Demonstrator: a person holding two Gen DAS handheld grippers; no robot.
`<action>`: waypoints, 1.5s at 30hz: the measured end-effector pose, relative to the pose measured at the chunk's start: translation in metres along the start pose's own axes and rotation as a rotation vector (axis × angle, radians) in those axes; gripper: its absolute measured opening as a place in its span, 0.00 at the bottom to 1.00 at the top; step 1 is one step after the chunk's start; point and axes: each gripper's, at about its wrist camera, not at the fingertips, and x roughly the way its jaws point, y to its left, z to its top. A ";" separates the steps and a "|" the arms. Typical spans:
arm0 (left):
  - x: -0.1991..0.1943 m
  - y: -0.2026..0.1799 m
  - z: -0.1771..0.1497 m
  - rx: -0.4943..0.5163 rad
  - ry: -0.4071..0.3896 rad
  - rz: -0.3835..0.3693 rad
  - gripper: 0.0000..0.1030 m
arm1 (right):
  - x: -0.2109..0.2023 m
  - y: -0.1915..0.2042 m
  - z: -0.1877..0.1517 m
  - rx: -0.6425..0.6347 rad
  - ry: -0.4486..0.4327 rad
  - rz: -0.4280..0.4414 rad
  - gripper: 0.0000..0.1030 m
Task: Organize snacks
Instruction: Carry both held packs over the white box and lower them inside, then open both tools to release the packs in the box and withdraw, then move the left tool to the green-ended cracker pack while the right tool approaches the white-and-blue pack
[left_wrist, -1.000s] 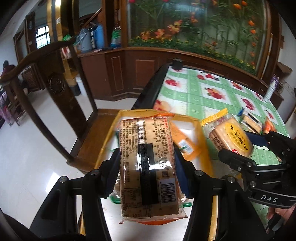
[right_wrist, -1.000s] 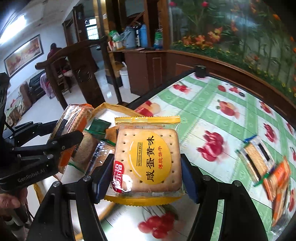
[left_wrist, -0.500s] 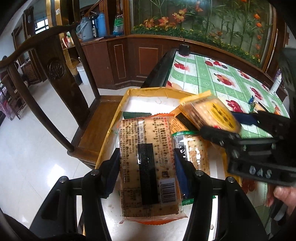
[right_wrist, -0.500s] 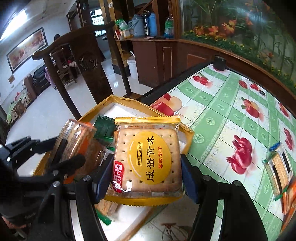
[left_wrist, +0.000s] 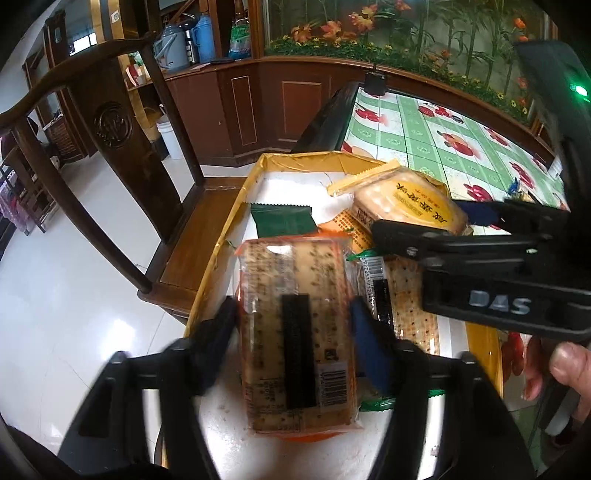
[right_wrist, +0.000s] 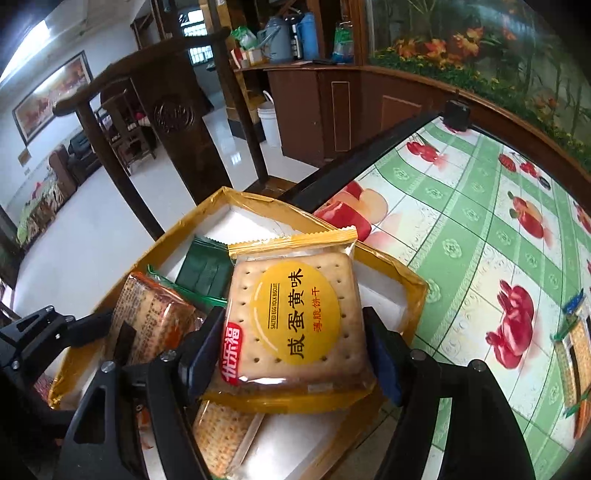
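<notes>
The counter (right_wrist: 480, 236), under a green fruit-print cloth, fills the right of the right wrist frame, with a gold-rimmed white box (right_wrist: 413, 284) at its near-left edge beside a dark wooden chair (left_wrist: 110, 147). Low in the left wrist frame, the left gripper (left_wrist: 293, 325) is opening around an orange cracker pack (left_wrist: 295, 332) lying in the box, pads apparently just clear. The right gripper (right_wrist: 295, 354), also opening, has the salted egg yolk biscuit pack (right_wrist: 295, 321) between its pads over the box.
</notes>
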 end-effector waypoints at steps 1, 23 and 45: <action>-0.003 0.000 0.000 -0.001 -0.015 0.004 0.79 | -0.003 -0.002 -0.001 0.020 -0.007 0.011 0.76; -0.041 -0.073 0.006 0.074 -0.118 -0.047 0.84 | -0.099 -0.064 -0.059 0.146 -0.109 -0.087 0.77; -0.028 -0.225 0.023 0.215 -0.036 -0.209 0.84 | -0.170 -0.212 -0.146 0.390 -0.110 -0.227 0.78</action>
